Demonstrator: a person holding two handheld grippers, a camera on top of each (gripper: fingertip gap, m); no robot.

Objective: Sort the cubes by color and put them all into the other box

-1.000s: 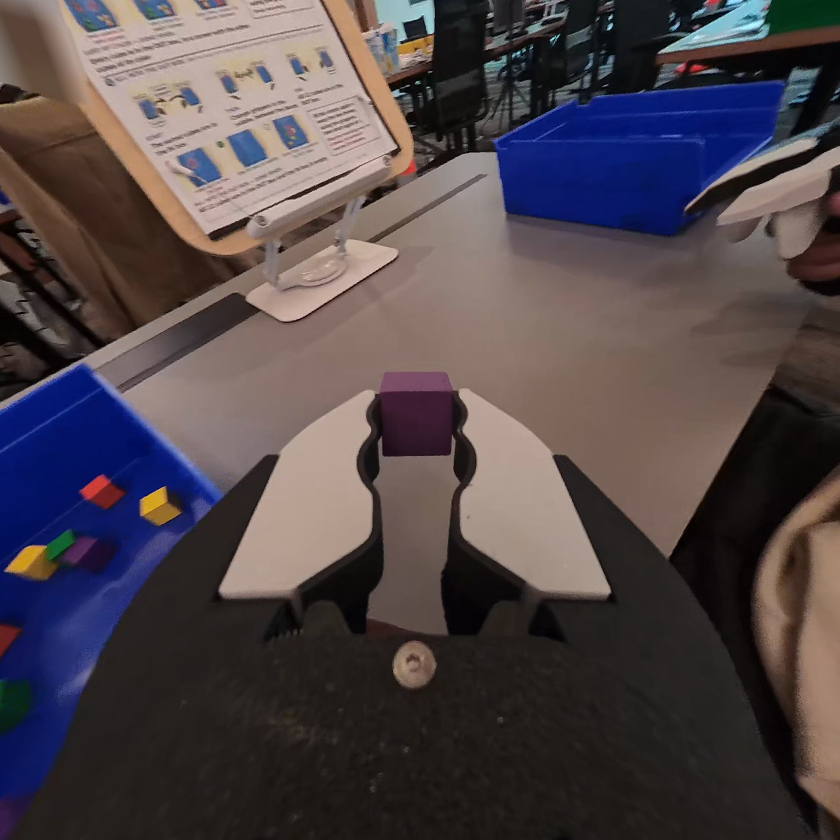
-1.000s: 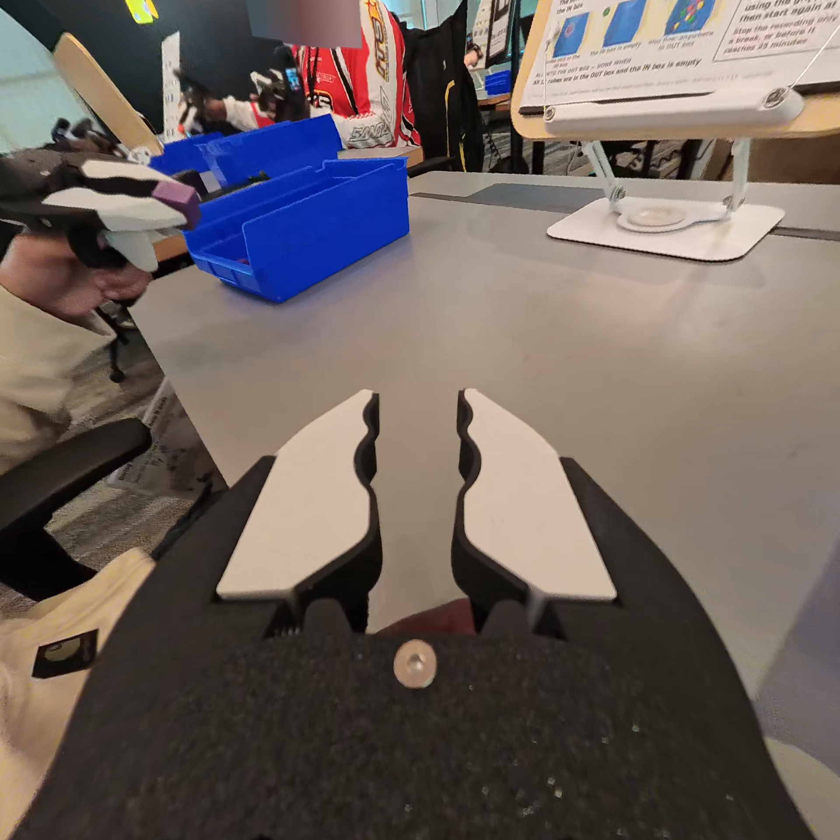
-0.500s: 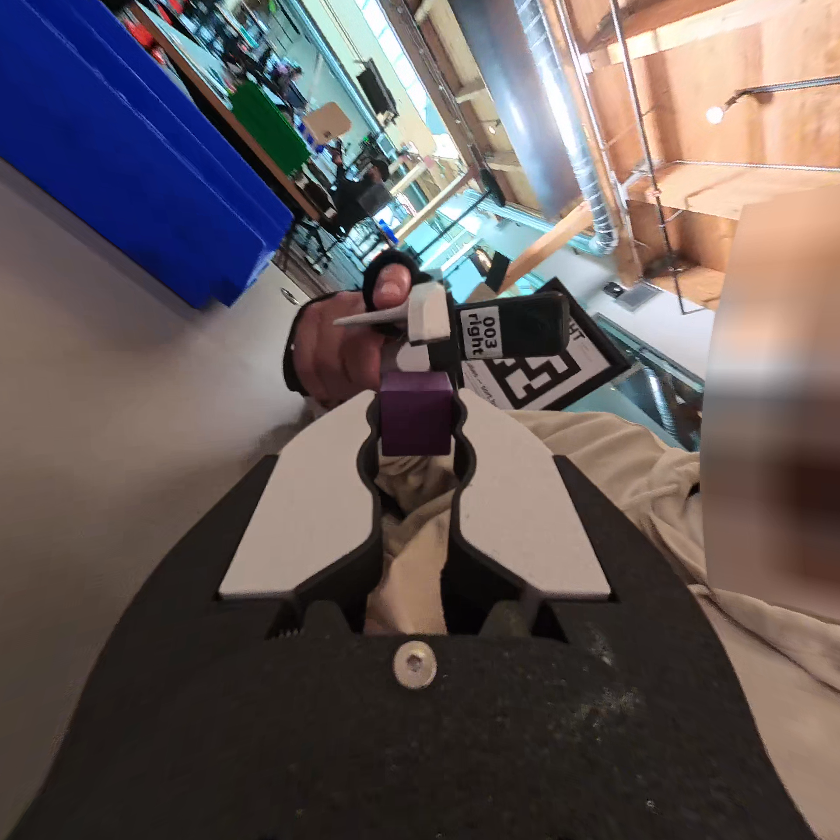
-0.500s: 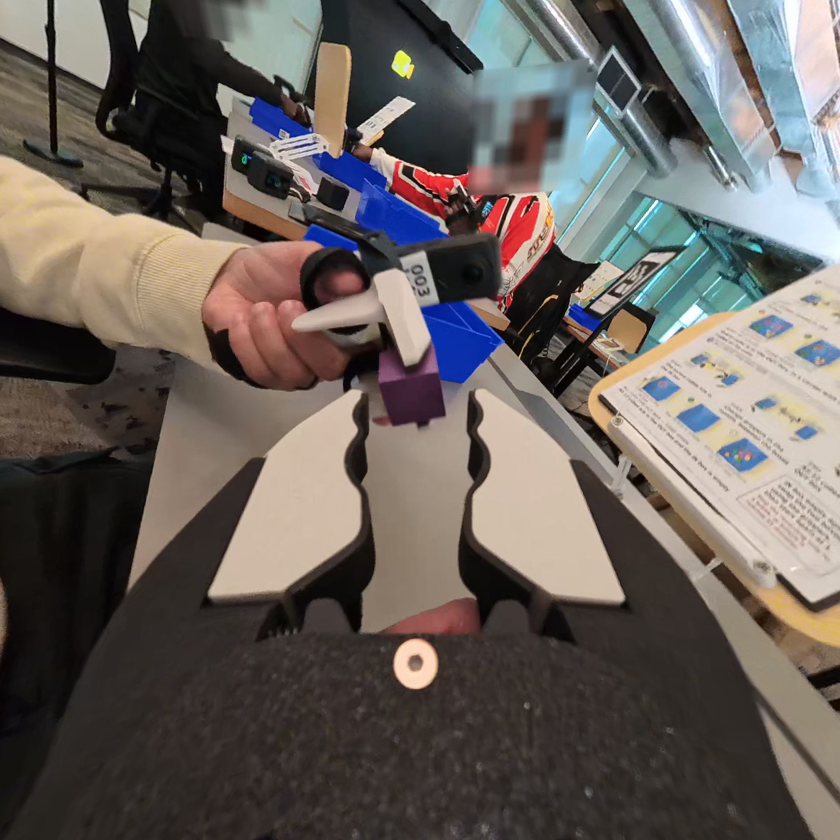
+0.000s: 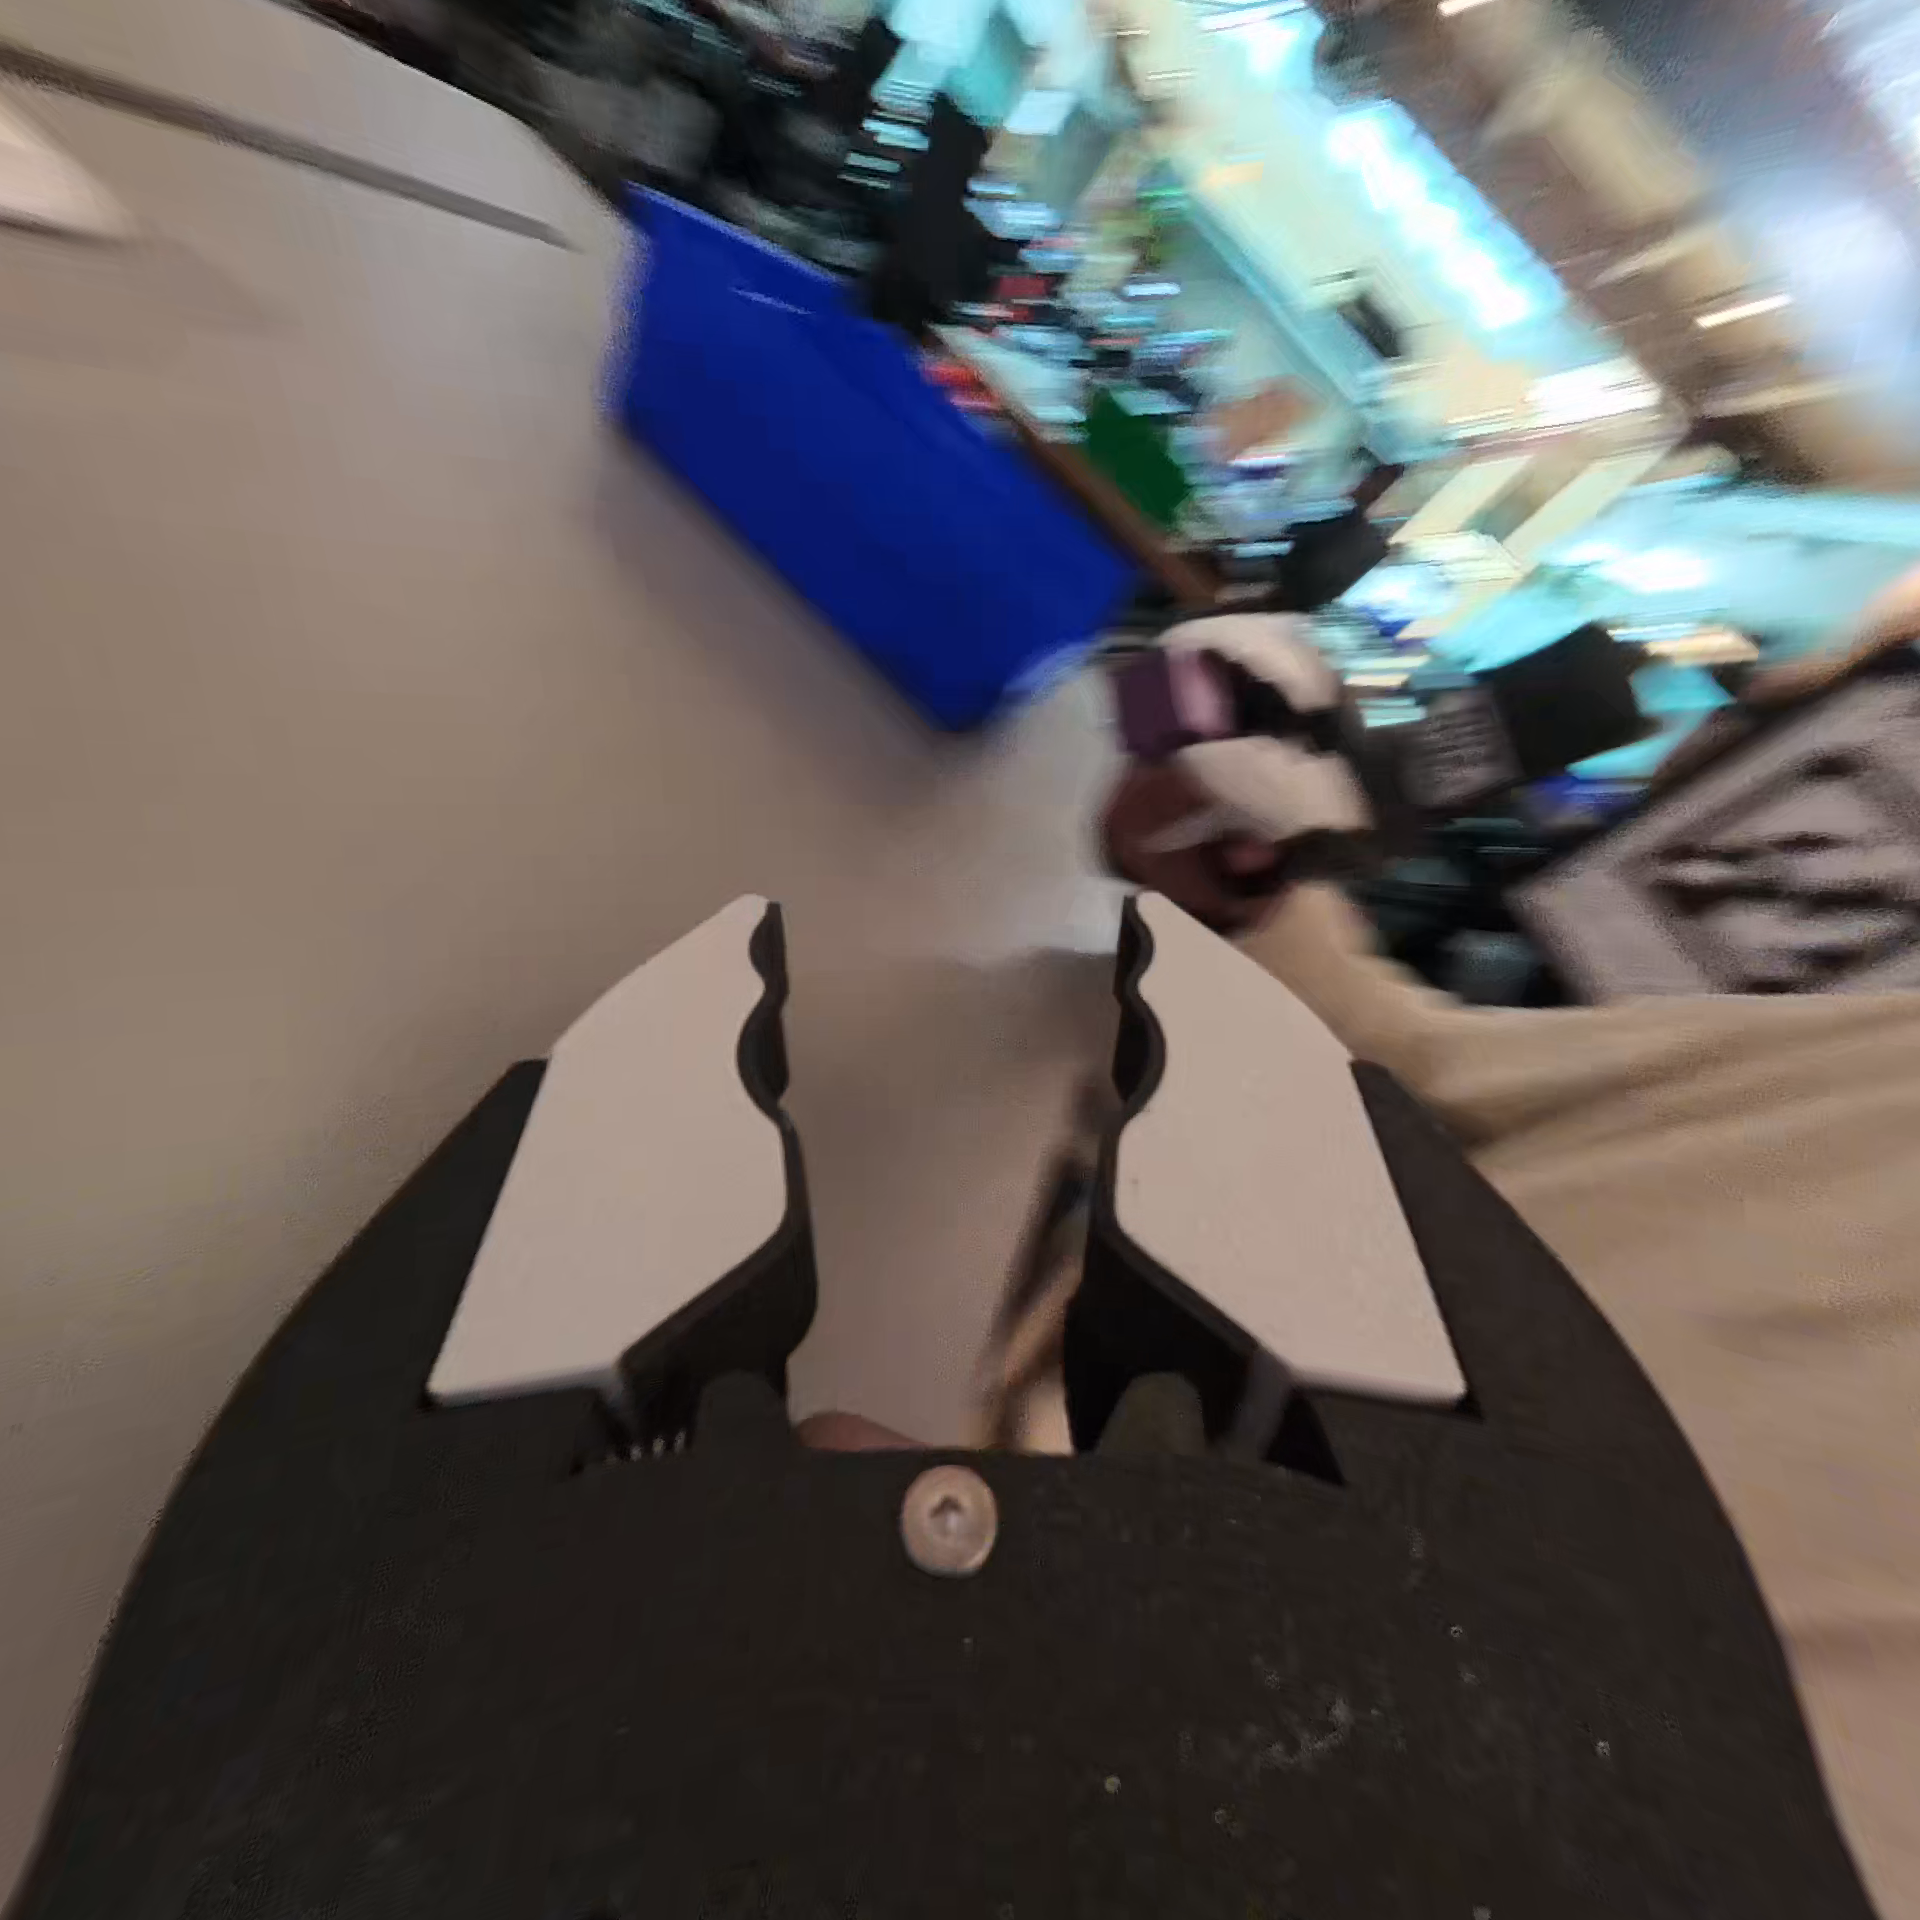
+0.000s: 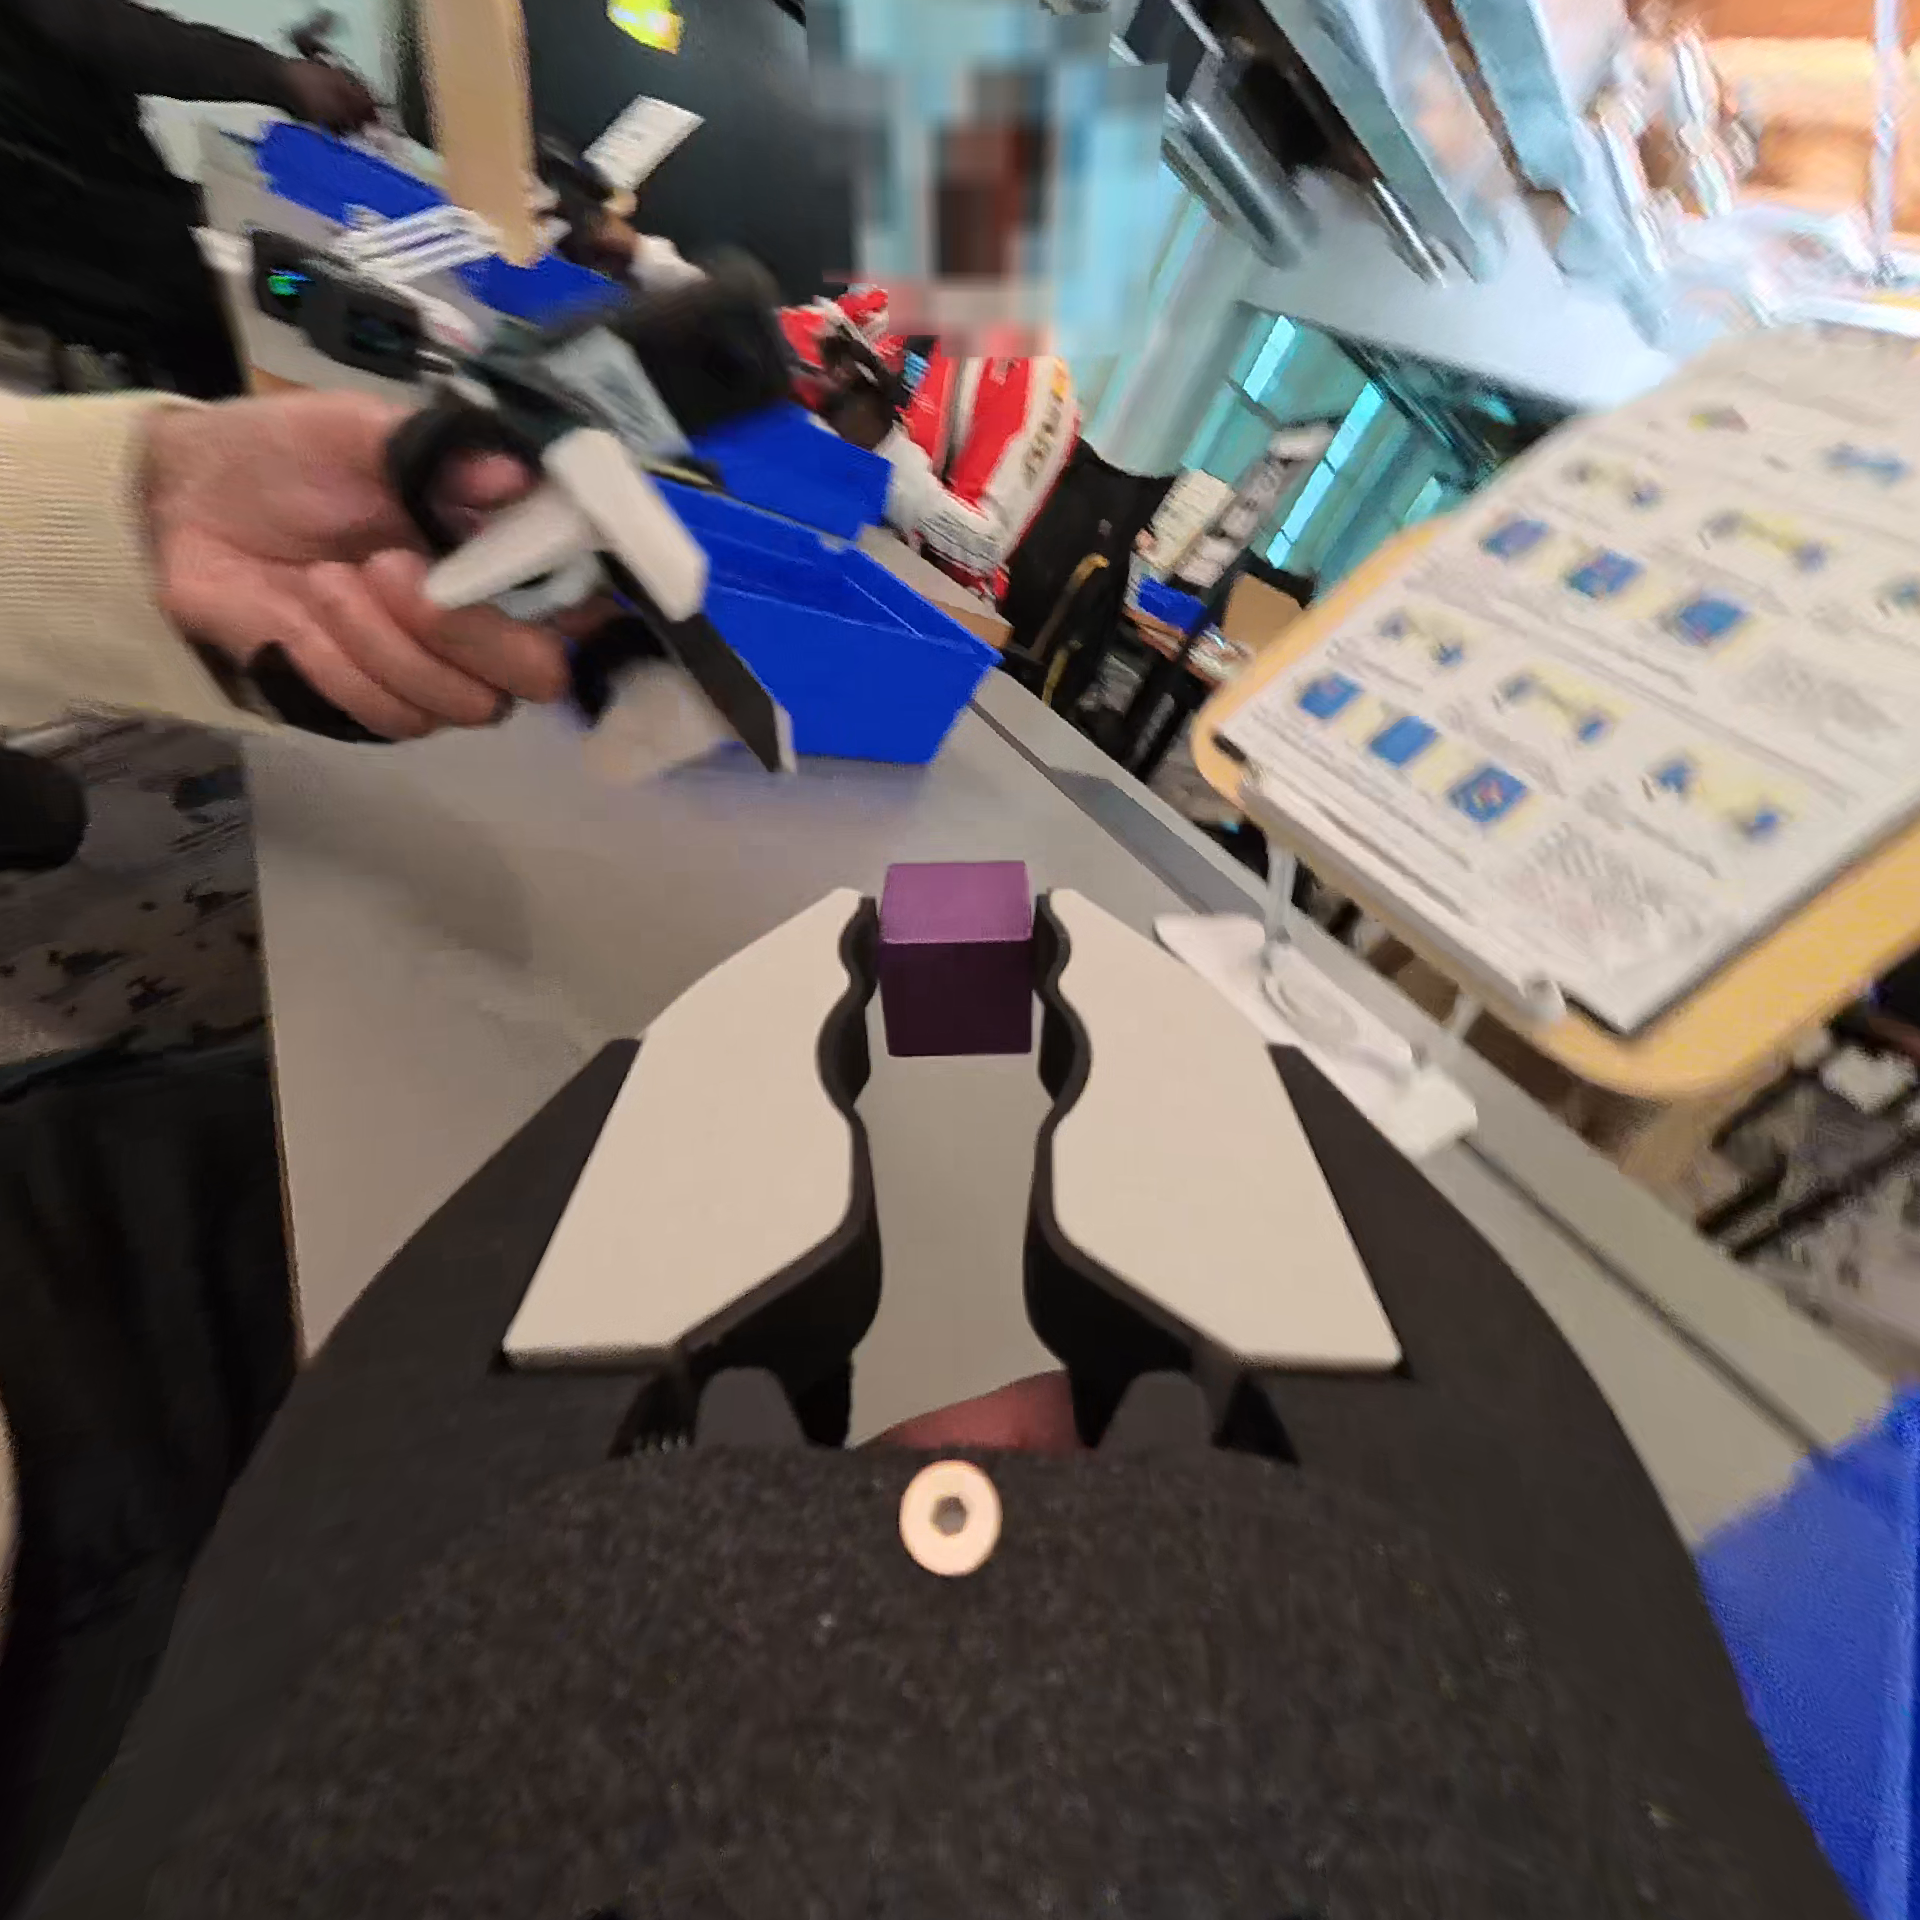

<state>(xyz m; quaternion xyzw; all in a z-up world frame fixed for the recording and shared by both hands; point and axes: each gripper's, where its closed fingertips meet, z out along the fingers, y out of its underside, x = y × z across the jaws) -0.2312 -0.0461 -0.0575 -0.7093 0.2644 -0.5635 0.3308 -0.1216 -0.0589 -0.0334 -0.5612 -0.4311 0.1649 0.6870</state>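
The purple cube (image 6: 956, 971) sat clamped between the tips of the right tongs (image 6: 956, 935), held in the air above the grey desk (image 6: 540, 935), its top face lit and its front face darker. In the left wrist view the same cube (image 5: 1174, 696) showed as a blurred purple block pinched in those far-off tongs, just off the near corner of a blue box (image 5: 831, 468) that stood on the desk. The left tongs (image 5: 951, 925) were spread wide with nothing between them; in the right wrist view they (image 6: 644, 623) hung above the desk's far end, gripped by a hand (image 6: 312, 582) in a cream sleeve, in front of the blue box (image 6: 831, 665). To the right stood a tilted wooden board (image 6: 1714, 997) on a white stand, carrying a printed instruction sheet (image 6: 1621, 717) with small blue and yellow pictures; its writing was too blurred to read. A blue edge of another box (image 6: 1839, 1662) showed at the lower right. A sticker on the left tongs' body was likewise unreadable.
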